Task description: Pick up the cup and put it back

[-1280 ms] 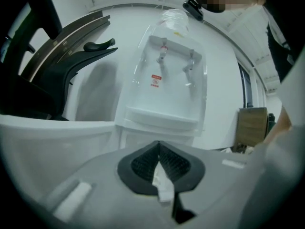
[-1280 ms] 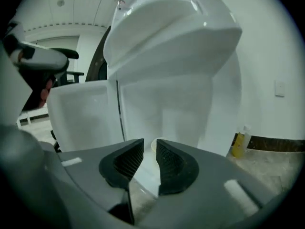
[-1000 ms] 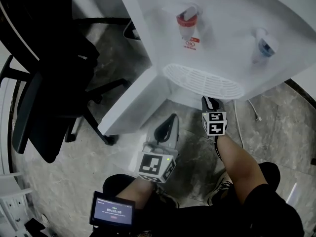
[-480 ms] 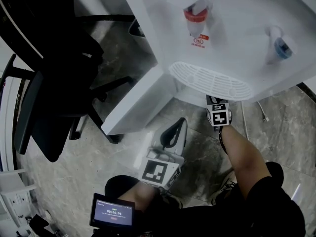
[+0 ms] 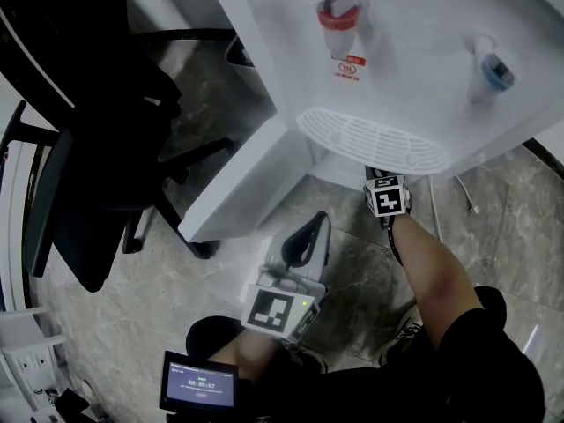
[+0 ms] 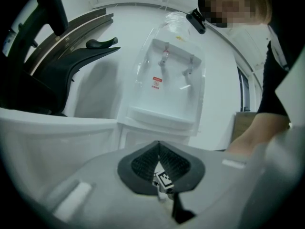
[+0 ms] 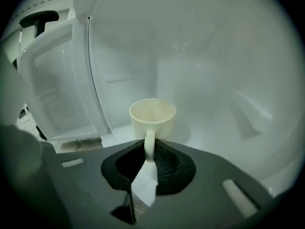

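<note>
While the one cup (image 7: 152, 117) stands upright on the white bottom of the cabinet (image 7: 224, 142), its single handle (image 7: 149, 144) points back at the right tongs (image 7: 149, 150). Their jaws have just been closing and now pinch that handle narrowly between the dark ribbed pads. In the head view the right tongs (image 5: 375, 174) reach in below the dispenser (image 5: 414, 25), with their marker cube and the person's bare arm (image 5: 432, 267) showing behind. The left tongs (image 5: 317, 223) hang outside the cabinet, near the open door (image 5: 238, 183). In their own view the left tongs (image 6: 158, 144) have their jaws together at the tips with nothing in them. There are two tongs, one cup and one dispenser, which carries two taps: a red tap (image 5: 337, 18) and a blue tap (image 5: 493, 70). One oval grille (image 5: 370, 141) sits under the taps. The cabinet has one translucent door, swung wide. One black chair (image 5: 79, 130) stands to the left of the dispenser, and one small screen (image 5: 200, 383) shows at the bottom edge. Everything rests on a floor (image 5: 106, 298) of grey, marbled stone, and the cabinet's inside is plain white.
</note>
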Demonstrator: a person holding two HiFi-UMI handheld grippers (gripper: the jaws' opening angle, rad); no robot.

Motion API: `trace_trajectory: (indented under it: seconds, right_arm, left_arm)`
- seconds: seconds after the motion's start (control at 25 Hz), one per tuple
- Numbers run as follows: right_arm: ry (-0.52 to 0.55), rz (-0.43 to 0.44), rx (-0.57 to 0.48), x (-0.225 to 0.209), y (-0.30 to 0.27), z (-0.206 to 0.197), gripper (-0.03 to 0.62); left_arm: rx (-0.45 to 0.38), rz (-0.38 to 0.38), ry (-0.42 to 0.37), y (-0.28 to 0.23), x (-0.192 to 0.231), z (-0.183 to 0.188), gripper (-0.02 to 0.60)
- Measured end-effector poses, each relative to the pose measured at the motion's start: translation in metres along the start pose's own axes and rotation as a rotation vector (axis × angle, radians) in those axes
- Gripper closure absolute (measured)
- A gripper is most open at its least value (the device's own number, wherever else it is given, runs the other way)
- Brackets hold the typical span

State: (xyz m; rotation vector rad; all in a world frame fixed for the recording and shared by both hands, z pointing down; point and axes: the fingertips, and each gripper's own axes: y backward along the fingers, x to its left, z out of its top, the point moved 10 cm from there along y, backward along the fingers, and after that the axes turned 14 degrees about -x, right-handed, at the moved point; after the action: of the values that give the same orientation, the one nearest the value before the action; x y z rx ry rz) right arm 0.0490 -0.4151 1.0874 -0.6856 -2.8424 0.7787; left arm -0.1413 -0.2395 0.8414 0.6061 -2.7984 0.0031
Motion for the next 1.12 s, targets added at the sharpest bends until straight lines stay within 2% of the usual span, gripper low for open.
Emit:
trace_trajectory:
  seconds: [0.4, 0.68, 0.84, 0.96, 1.04, 1.12]
  right_arm:
    - [-0.006, 0.032, -0.062, 0.006, 0.024, 0.014, 0.545]
    - [0.001, 0.096, -0.115, 0.018, 0.049, 0.023, 0.545]
    - [-0.024, 0.148, -0.127, 0.029, 0.076, 0.038, 0.545]
    - [-0.052, 0.206, -0.105, 0.047, 0.114, 0.055, 0.545]
    - [-0.054, 0.257, -0.089, 0.064, 0.138, 0.071, 0.545]
    - [-0.046, 0.309, -0.082, 0.078, 0.167, 0.092, 0.545]
  left_arm:
    - [-0.021, -0.030, 0.006, -0.007, -0.006, 0.001, 0.575]
    - [-0.015, -0.016, 0.021, -0.011, -0.006, -0.002, 0.577]
    - [-0.002, 0.030, 0.053, -0.005, -0.014, 0.006, 0.577]
    - [0.054, 0.068, 0.016, 0.013, -0.025, 0.014, 0.577]
    - [0.090, 0.124, -0.008, 0.029, -0.031, 0.021, 0.577]
    - [0.111, 0.167, 0.017, 0.043, -0.042, 0.039, 0.577]
